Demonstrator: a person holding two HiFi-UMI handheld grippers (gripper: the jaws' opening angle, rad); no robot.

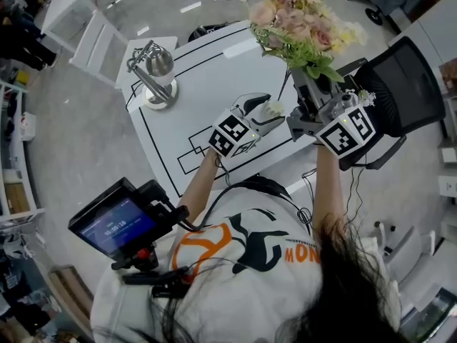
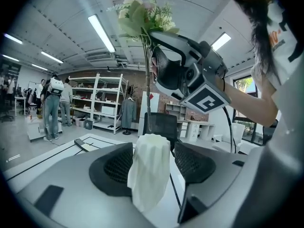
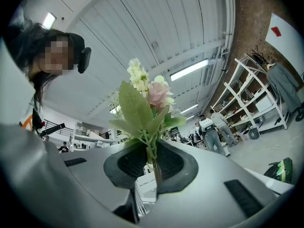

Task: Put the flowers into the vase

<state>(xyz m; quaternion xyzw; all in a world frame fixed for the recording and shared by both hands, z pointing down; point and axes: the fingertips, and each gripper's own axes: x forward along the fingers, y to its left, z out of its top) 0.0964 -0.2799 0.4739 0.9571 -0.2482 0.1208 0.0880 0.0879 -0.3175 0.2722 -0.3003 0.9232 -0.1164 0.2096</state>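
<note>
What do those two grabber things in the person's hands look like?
Both the left gripper and right gripper are pale grey shells with black dimpled pads. Each carries a cube of black-and-white square markers, and black cables run from them. The person wears a white short-sleeved T-shirt.

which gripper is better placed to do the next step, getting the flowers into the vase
Right, probably. The right gripper is shut on the stems of the flowers, close beside the left gripper, which is shut on the white vase and likely only needs to steady it.
</note>
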